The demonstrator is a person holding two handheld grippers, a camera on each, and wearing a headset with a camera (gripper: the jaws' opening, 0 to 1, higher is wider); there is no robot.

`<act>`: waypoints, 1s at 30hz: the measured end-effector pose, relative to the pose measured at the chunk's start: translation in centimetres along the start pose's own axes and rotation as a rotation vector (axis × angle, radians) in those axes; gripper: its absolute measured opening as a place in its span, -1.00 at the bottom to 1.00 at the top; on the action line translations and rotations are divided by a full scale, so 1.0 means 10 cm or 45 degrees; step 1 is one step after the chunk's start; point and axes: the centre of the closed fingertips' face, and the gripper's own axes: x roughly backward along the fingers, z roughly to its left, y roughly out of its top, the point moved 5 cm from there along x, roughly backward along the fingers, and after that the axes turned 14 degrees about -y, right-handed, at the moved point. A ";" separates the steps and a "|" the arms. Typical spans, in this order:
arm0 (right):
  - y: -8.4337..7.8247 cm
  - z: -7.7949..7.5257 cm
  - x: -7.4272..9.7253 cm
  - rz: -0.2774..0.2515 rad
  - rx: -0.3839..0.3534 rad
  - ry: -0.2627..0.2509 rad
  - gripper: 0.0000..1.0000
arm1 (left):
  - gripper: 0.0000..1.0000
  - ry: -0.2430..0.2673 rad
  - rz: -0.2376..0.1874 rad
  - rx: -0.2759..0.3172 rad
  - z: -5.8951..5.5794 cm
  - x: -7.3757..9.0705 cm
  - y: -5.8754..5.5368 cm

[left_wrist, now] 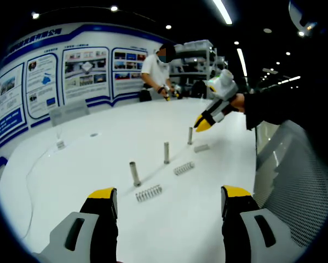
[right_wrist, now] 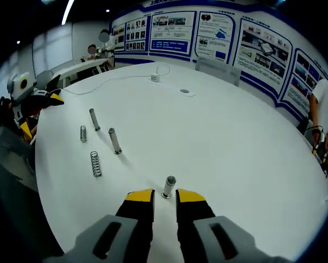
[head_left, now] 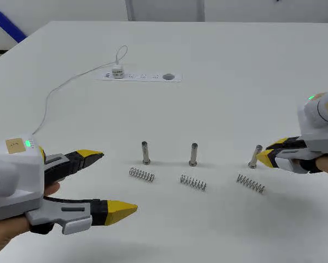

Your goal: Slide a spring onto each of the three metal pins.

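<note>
Three metal pins stand upright in a row on the worktop (head_left: 235, 98): left pin (head_left: 145, 152), middle pin (head_left: 193, 154), right pin (head_left: 255, 156). Just before them lie the left spring (head_left: 141, 175), middle spring (head_left: 193, 182) and right spring (head_left: 250, 183). The left hand-held gripper (head_left: 111, 182) hovers wide open near the left spring. The head view puts the right hand-held gripper (head_left: 266, 154) just beside the right pin. Its own view shows its jaws narrow, with that pin standing in the gap at their tips. The left gripper view adds a person (left_wrist: 153, 71) at the worktop's far end.
</note>
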 end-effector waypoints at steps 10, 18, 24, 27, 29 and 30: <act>-0.15 0.18 0.06 0.041 0.040 0.080 -0.68 | 0.58 -0.008 0.011 -0.001 -0.01 -0.02 -0.01; -0.11 0.41 -0.05 0.070 0.128 0.172 -0.68 | 0.58 -0.005 0.012 0.001 -0.01 -0.01 -0.01; -0.09 0.46 -0.18 0.124 0.229 0.205 -0.69 | 0.58 -0.004 0.013 0.004 -0.01 -0.01 -0.01; -0.11 0.48 -0.23 0.177 0.286 0.231 -0.70 | 0.58 -0.001 0.013 0.005 -0.01 -0.01 -0.01; -0.11 0.50 -0.26 0.193 0.314 0.241 -0.70 | 0.58 0.001 0.011 0.008 0.00 0.00 -0.01; -0.12 0.50 -0.27 0.204 0.322 0.247 -0.70 | 0.57 0.002 0.011 0.008 0.00 0.00 -0.01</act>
